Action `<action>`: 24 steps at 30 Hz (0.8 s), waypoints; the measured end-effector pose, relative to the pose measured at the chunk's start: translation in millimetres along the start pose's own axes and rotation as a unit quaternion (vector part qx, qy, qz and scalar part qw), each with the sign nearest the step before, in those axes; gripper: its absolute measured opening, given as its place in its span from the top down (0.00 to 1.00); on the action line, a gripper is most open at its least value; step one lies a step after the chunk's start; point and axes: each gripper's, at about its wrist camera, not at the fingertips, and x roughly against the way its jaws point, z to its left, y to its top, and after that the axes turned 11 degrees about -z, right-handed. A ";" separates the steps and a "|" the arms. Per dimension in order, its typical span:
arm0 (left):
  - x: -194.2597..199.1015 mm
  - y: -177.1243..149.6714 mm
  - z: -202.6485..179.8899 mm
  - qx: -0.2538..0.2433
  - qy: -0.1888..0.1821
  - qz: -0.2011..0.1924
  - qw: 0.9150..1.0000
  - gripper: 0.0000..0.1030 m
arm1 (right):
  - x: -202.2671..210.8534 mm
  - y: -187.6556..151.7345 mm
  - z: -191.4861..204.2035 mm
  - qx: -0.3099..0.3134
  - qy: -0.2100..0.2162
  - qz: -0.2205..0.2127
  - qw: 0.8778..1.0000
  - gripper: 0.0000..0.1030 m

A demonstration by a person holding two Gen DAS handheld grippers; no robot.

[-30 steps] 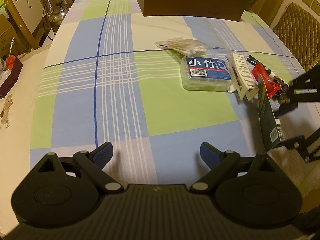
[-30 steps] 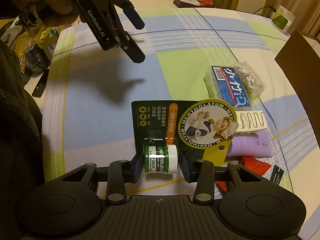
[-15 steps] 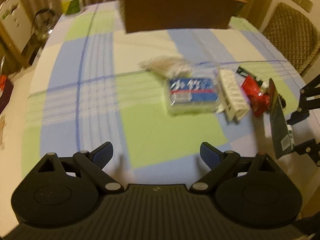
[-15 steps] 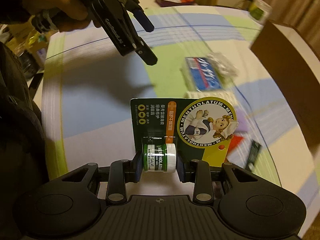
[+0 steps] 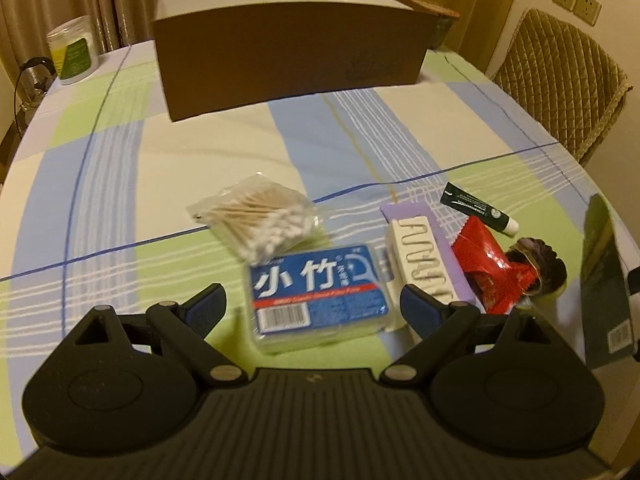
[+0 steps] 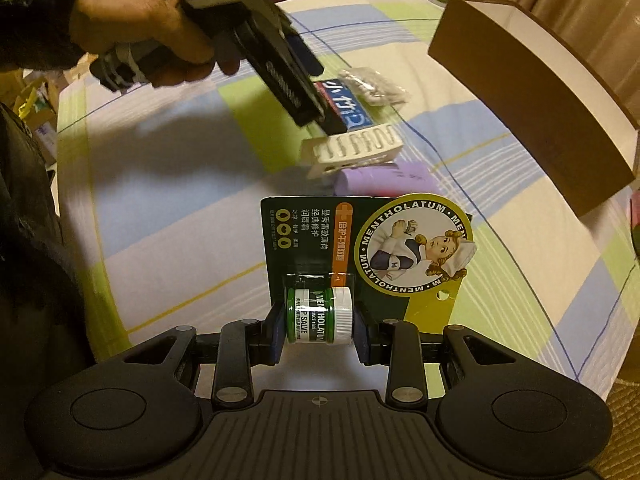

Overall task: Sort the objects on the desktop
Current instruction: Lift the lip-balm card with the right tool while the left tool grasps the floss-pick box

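Observation:
My right gripper (image 6: 318, 330) is shut on the small green salve jar of a Mentholatum blister card (image 6: 360, 248) and holds it above the table; the card's edge shows in the left wrist view (image 5: 604, 276). My left gripper (image 5: 312, 304) is open, just above a blue floss-pick box (image 5: 320, 292), its jaws on either side of the box. Next to the box lie a bag of cotton swabs (image 5: 260, 216), a white comb-like holder (image 5: 420, 264) on a purple pack (image 5: 412, 212), a red packet (image 5: 488, 268) and a dark tube (image 5: 476, 208).
A brown cardboard box (image 5: 288, 56) with a white inside stands open at the table's far side, also in the right wrist view (image 6: 532, 100). A white tub (image 5: 72, 52) stands far left. A padded chair (image 5: 560, 80) is at the right of the checked tablecloth (image 5: 120, 200).
My left gripper has moved forward and right over the floss-pick box, still open. My right gripper has lifted the Mentholatum card and swung it toward the brown box.

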 end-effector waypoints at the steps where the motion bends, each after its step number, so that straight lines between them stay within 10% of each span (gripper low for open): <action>1: -3.1 -0.1 -1.1 -0.001 0.004 0.004 1.000 0.11 | 0.9 0.3 -1.9 -0.001 -0.002 -0.001 1.000 0.68; 24: -7.3 -9.0 17.5 -0.023 0.036 0.024 0.999 0.16 | -9.4 17.2 -27.0 0.007 -0.001 -0.022 1.000 0.68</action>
